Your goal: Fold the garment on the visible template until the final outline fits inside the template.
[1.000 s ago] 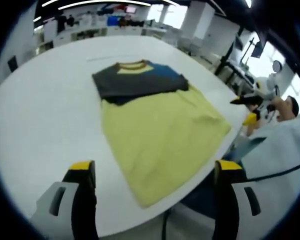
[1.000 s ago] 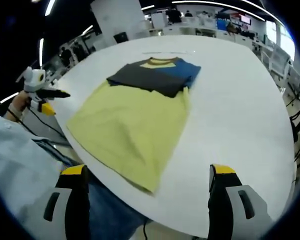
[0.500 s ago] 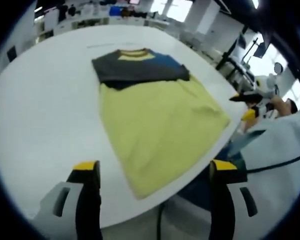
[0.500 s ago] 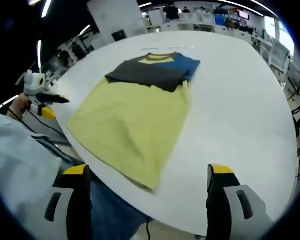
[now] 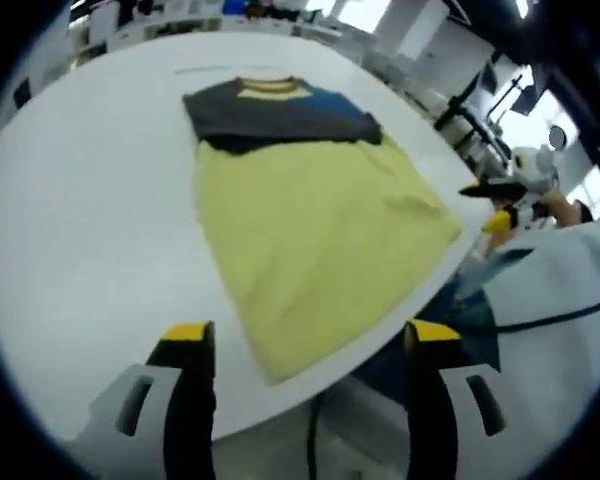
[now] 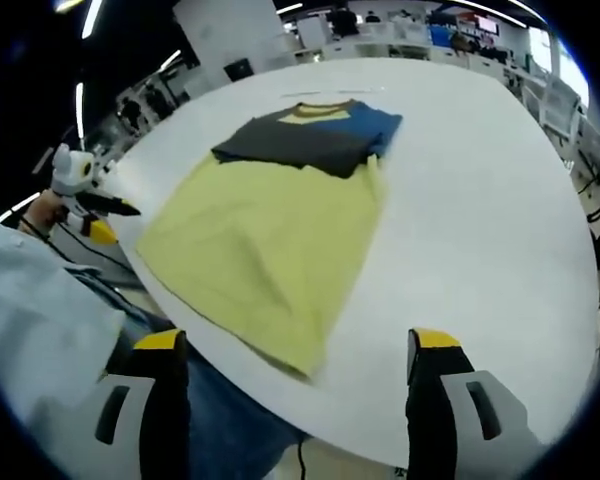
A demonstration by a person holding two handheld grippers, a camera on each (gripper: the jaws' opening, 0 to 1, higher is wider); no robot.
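Observation:
A T-shirt lies flat on the white table (image 5: pixel 70 230), its yellow body (image 5: pixel 315 230) running toward the near edge. The dark grey and blue sleeves (image 5: pixel 280 110) are folded across the chest below the yellow collar. A faint straight line (image 5: pixel 208 70) marks the table just beyond the collar. My left gripper (image 5: pixel 310 340) hangs open over the table's edge, just short of the hem corner. My right gripper (image 6: pixel 298 345) is open too, near the same hem corner of the shirt (image 6: pixel 265 240). Each gripper appears off to the side in the other's view, the right gripper (image 5: pixel 502 195) and the left gripper (image 6: pixel 80 195).
The table edge (image 6: pixel 230 350) runs close in front of both grippers. A person's pale sleeve (image 5: pixel 560 300) and blue trousers (image 6: pixel 215 420) sit at that edge. Desks, chairs and equipment stand beyond the far side (image 6: pixel 410 30).
Both views have shifted a little with the hands. The jaws of both grippers stand slightly narrower than before, the left more so. The shirt has not moved.

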